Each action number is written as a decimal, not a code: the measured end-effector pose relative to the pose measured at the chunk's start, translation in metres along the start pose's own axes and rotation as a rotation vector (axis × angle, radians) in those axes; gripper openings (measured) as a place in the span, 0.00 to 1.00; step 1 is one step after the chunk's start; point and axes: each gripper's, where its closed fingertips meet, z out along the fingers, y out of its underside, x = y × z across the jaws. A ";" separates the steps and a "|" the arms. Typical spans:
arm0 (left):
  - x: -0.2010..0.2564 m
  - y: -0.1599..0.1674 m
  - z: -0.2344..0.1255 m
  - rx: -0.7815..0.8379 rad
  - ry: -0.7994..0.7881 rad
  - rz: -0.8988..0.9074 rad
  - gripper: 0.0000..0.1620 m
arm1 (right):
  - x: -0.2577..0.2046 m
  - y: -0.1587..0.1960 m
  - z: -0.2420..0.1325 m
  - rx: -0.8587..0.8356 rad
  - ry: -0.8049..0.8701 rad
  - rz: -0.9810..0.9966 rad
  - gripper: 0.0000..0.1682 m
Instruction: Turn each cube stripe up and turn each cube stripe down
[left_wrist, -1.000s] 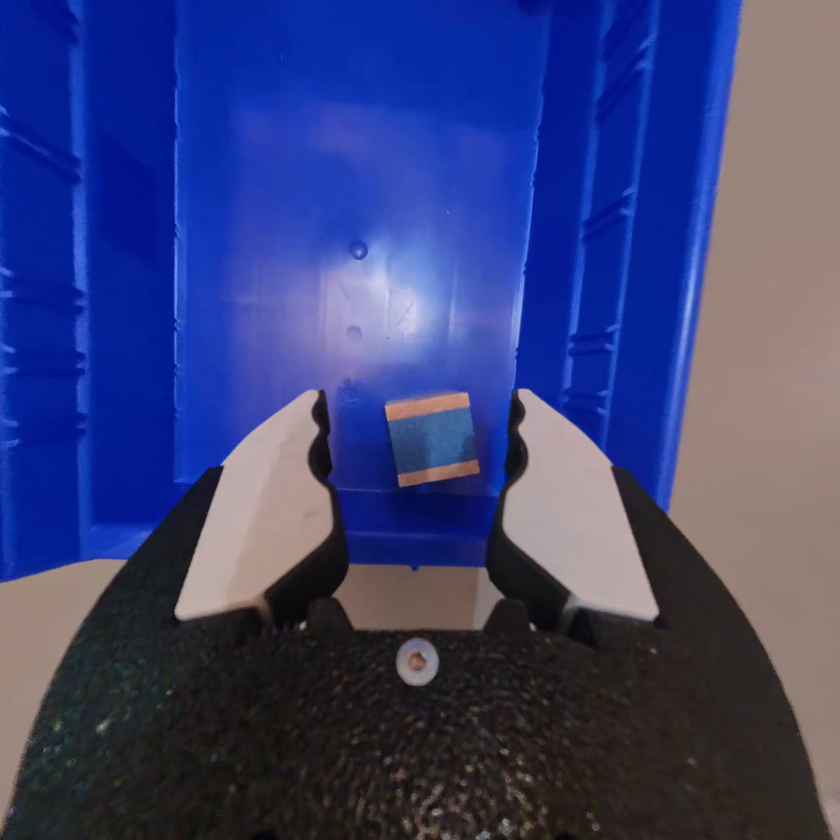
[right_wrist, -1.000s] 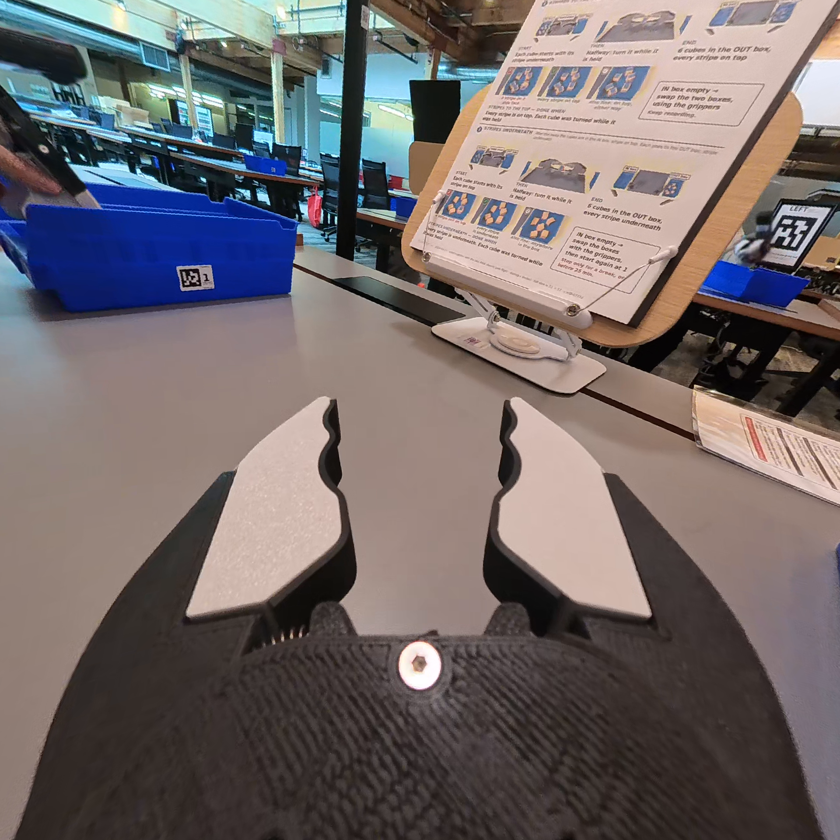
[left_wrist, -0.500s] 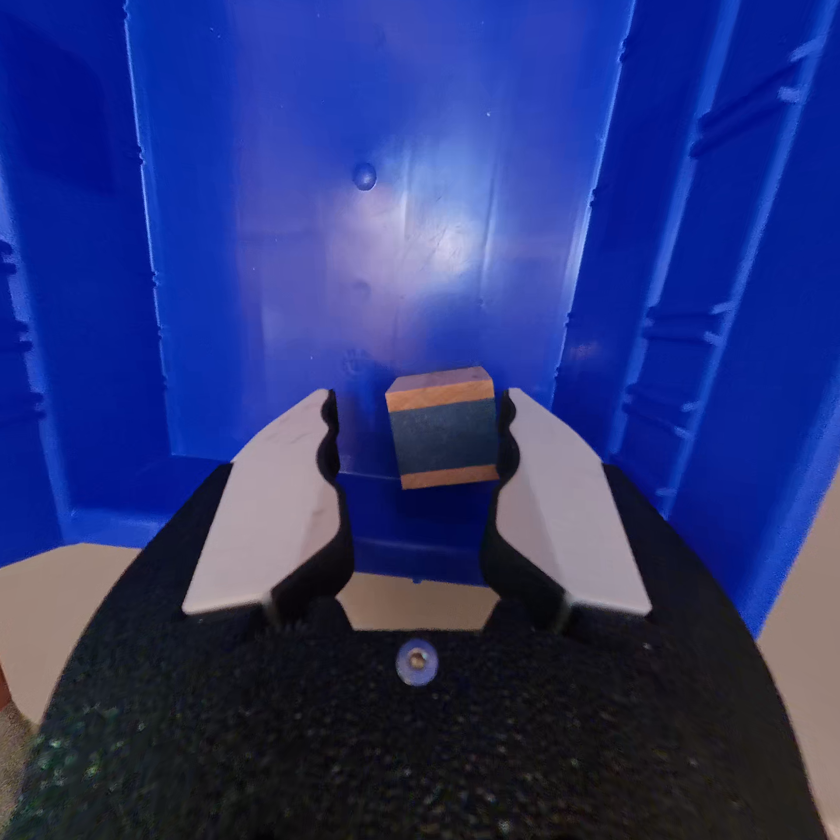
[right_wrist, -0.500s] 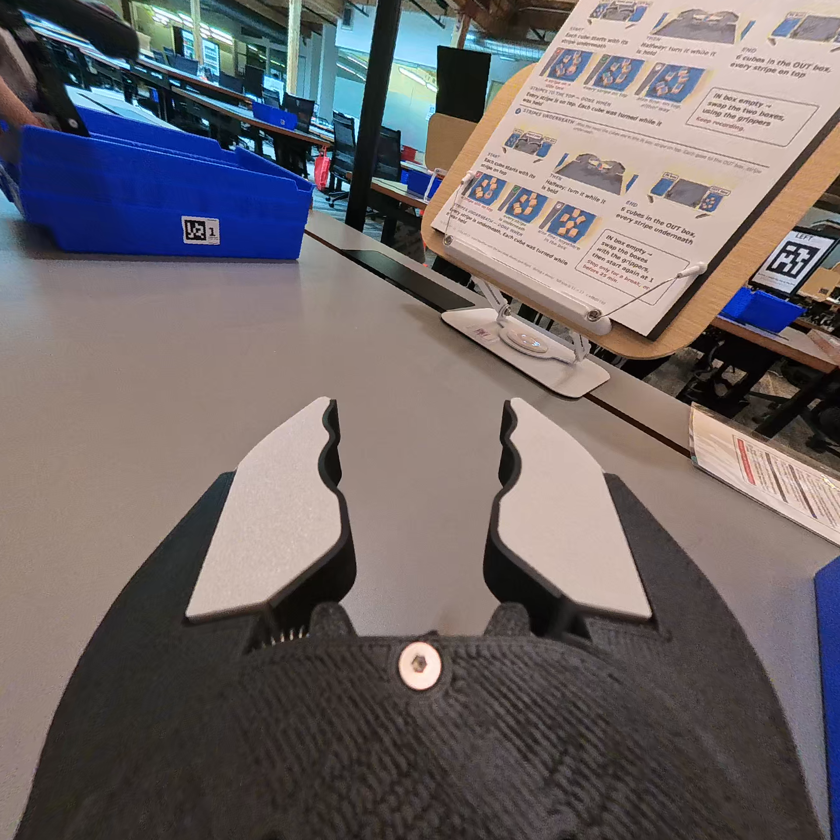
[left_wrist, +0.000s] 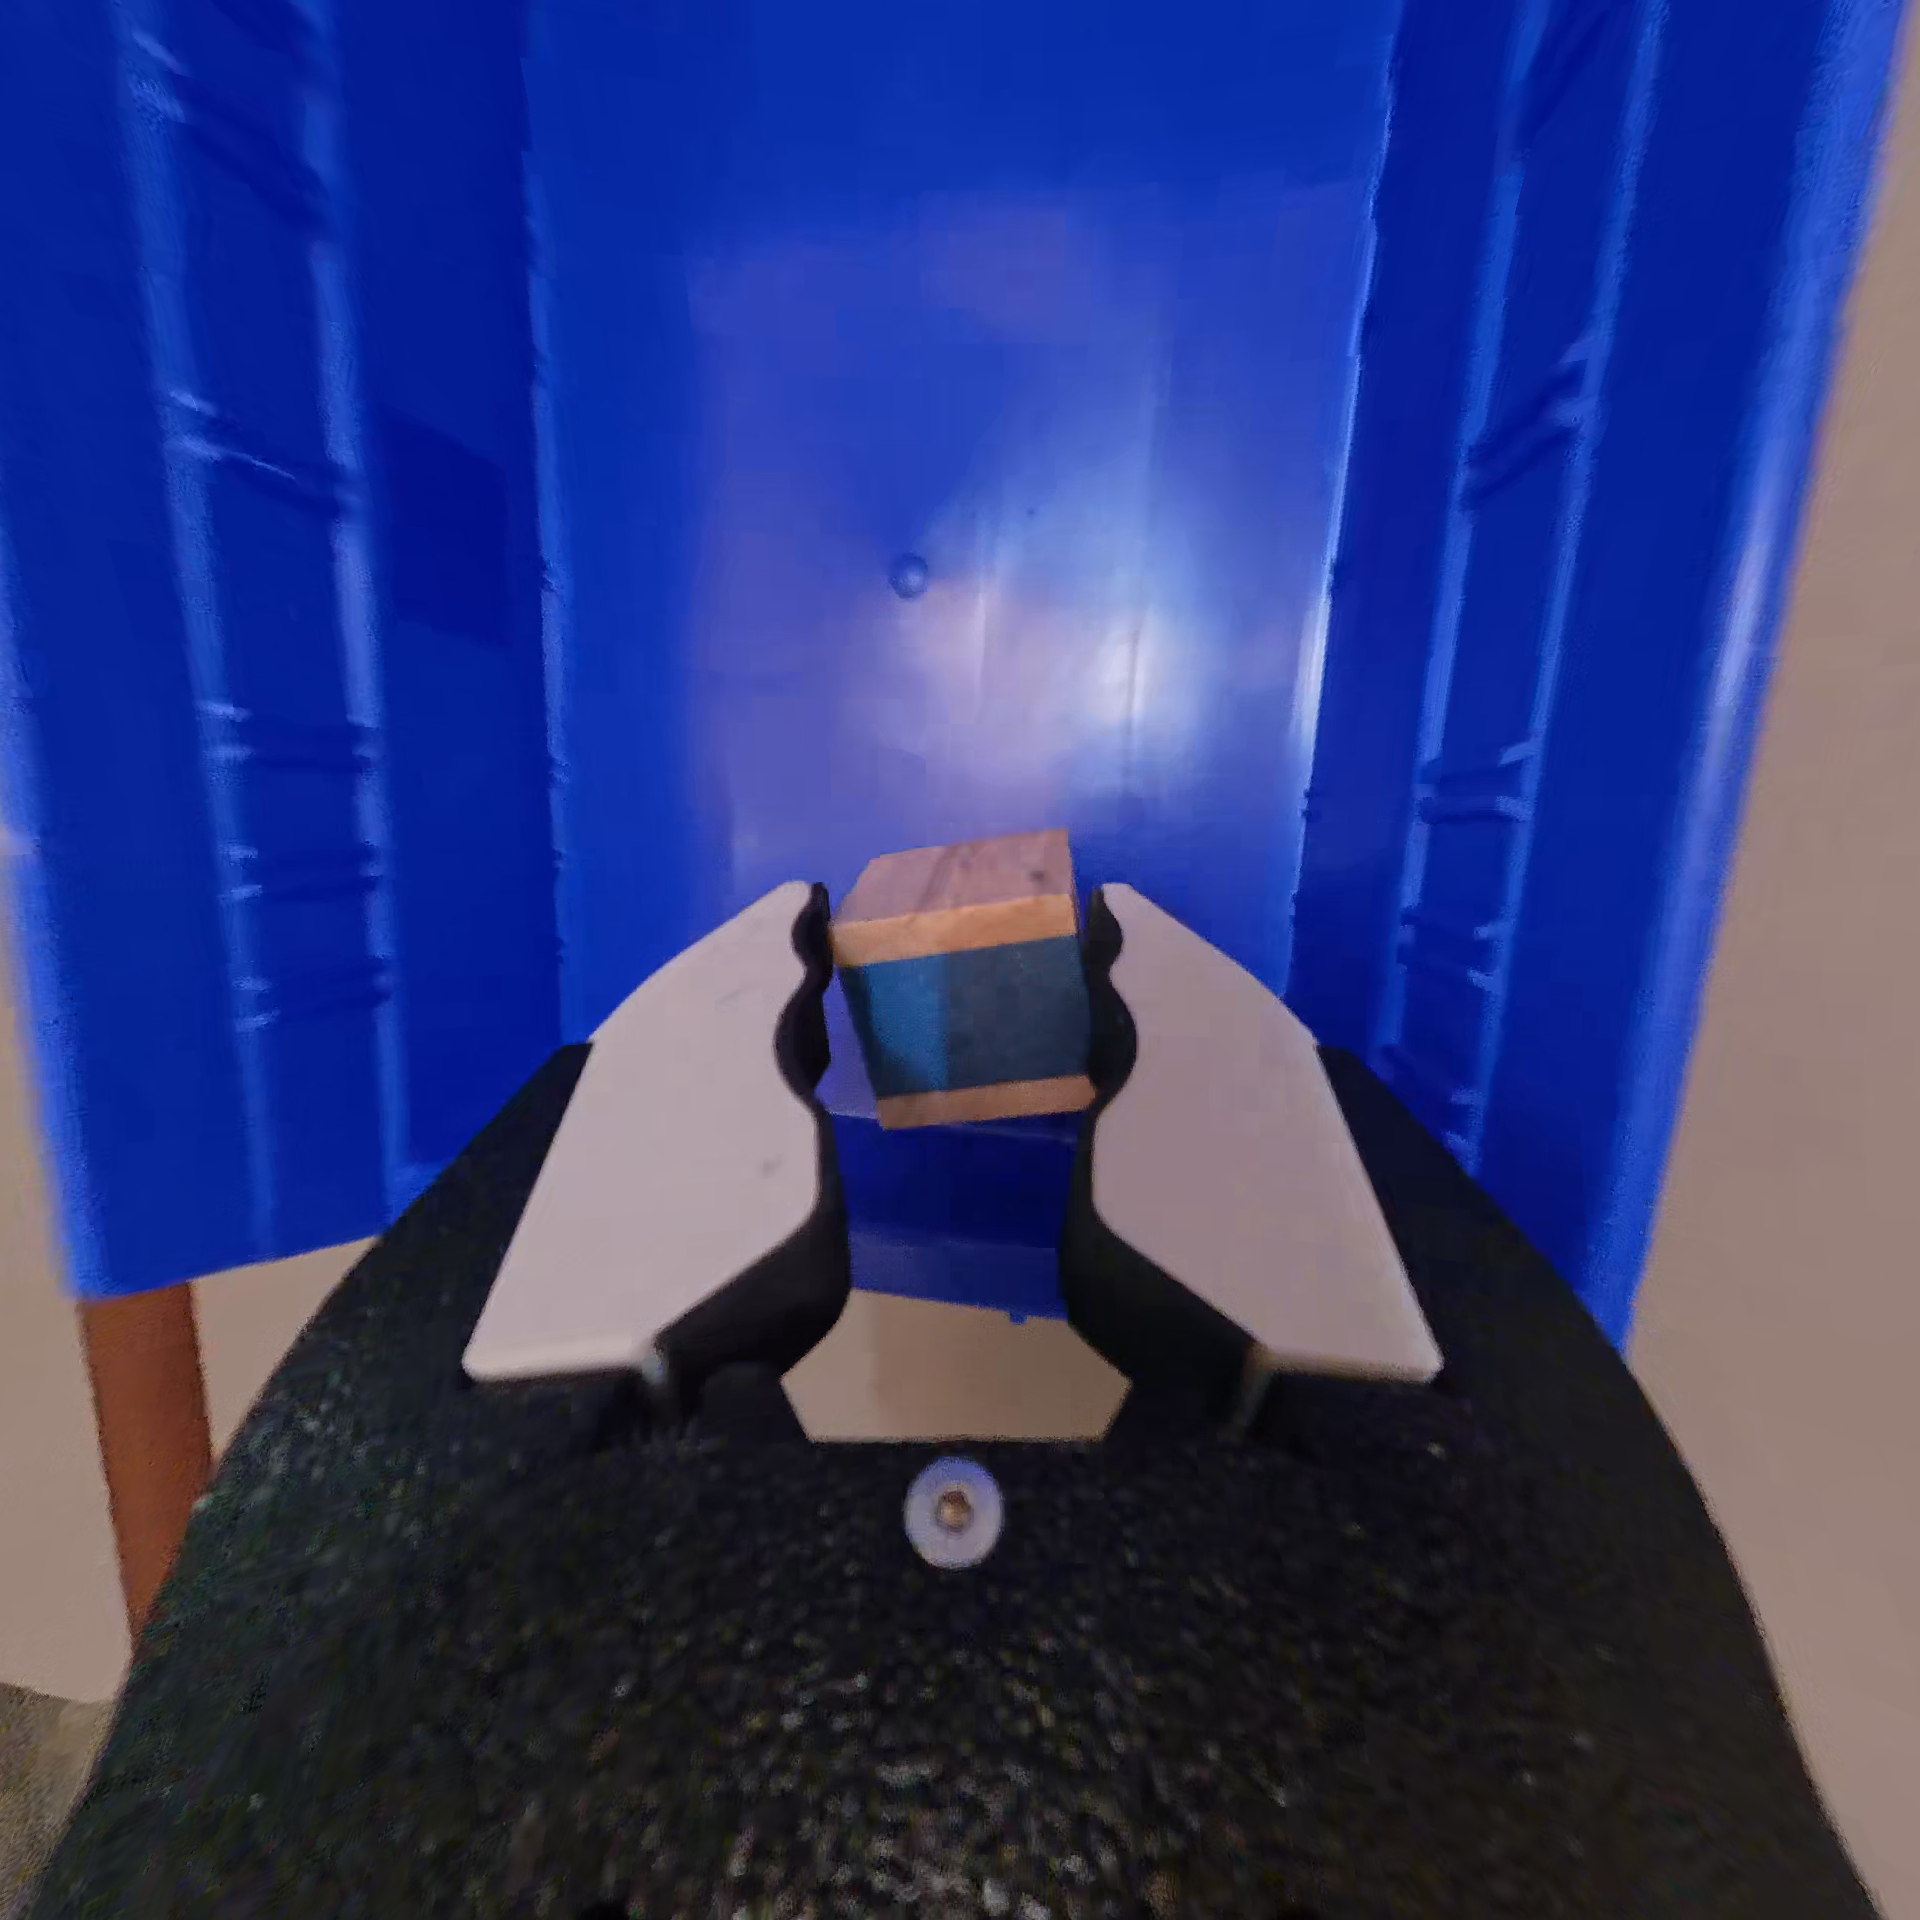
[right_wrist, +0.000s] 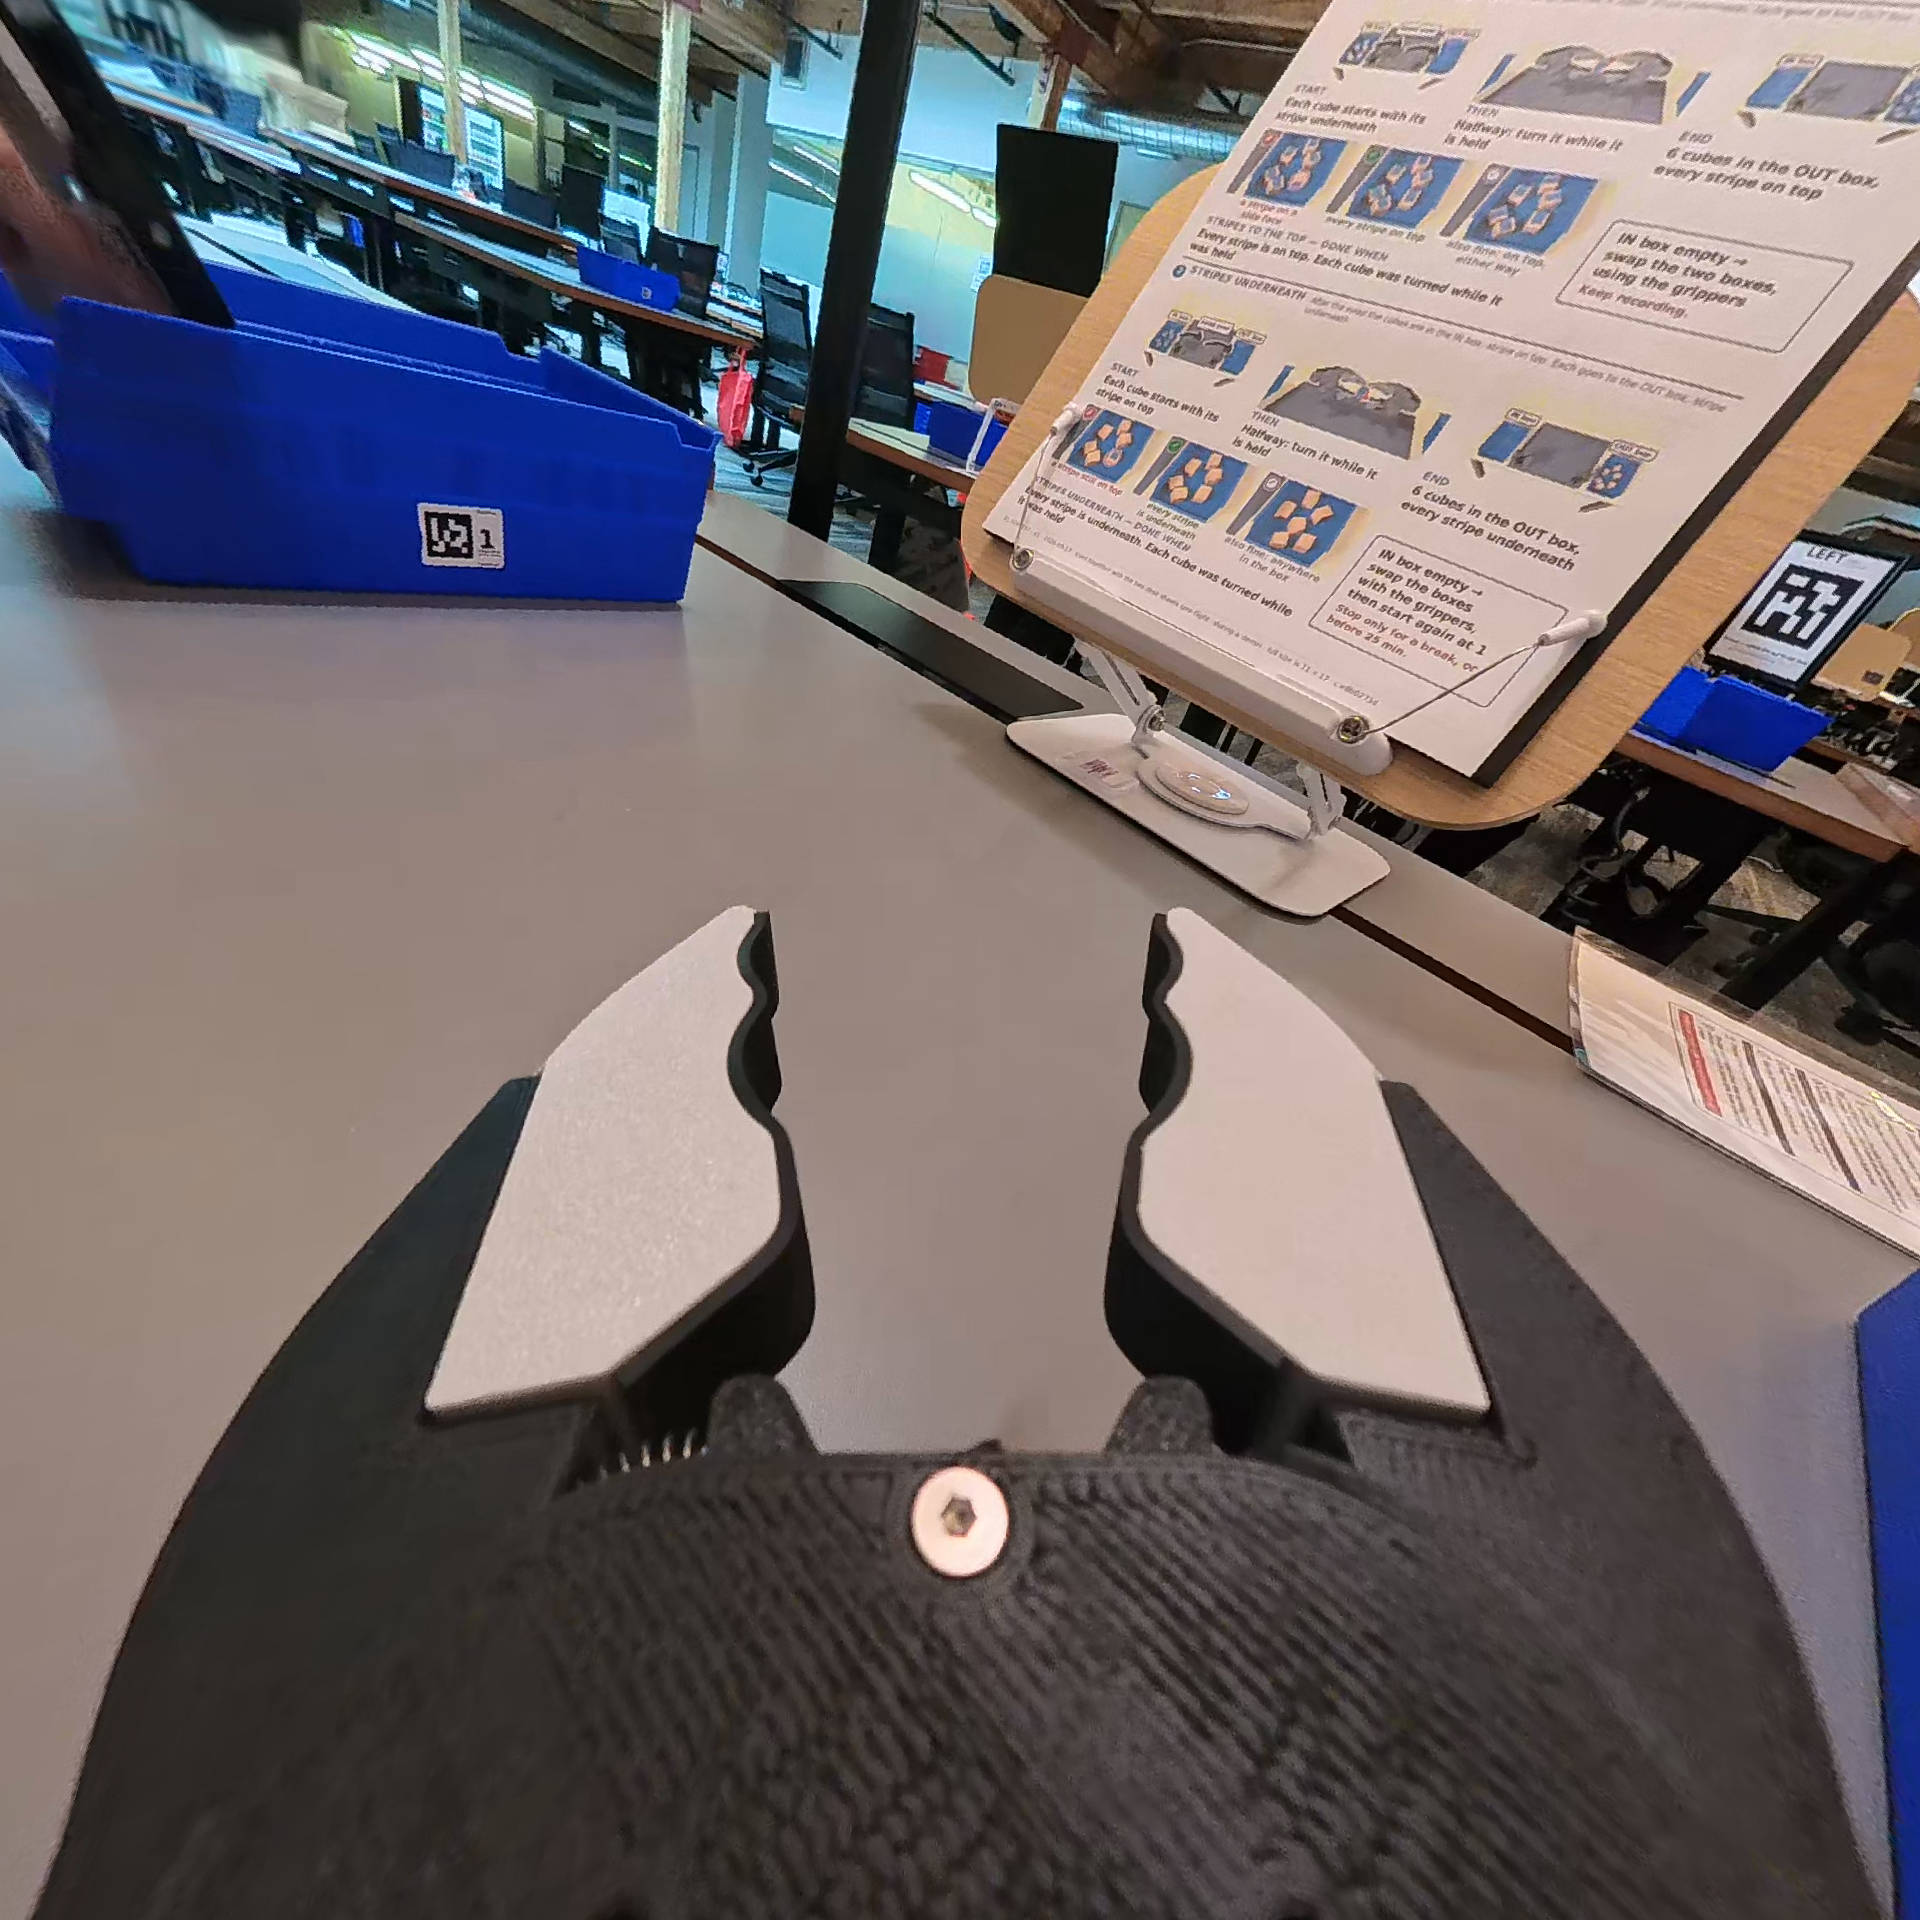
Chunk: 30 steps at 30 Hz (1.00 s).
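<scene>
cube (left_wrist: 961, 1013) now inside left claw (left_wrist: 956, 997)

The left gripper (left_wrist: 956, 997) has come down into the blue bin (left_wrist: 935, 416), and its jaws have narrowed from wide apart to pressing both sides of the striped wooden cube (left_wrist: 961, 1003), now tilted toward 1 o'clock.

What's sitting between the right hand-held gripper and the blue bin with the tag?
Nothing: only bare grey table lies between the right hand-held gripper and the blue bin, per the right wrist view.
</scene>
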 end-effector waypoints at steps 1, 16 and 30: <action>-0.004 -0.008 -0.011 0.052 -0.018 -0.005 0.28 | 0.000 0.000 0.000 0.000 -0.001 0.001 0.41; 0.177 -0.080 -0.192 0.694 0.682 0.278 0.28 | -0.001 -0.006 -0.003 0.048 -0.033 0.026 0.41; 0.355 -0.062 -0.206 0.876 1.404 0.477 0.28 | -0.013 -0.010 -0.001 0.066 -0.140 0.079 0.41</action>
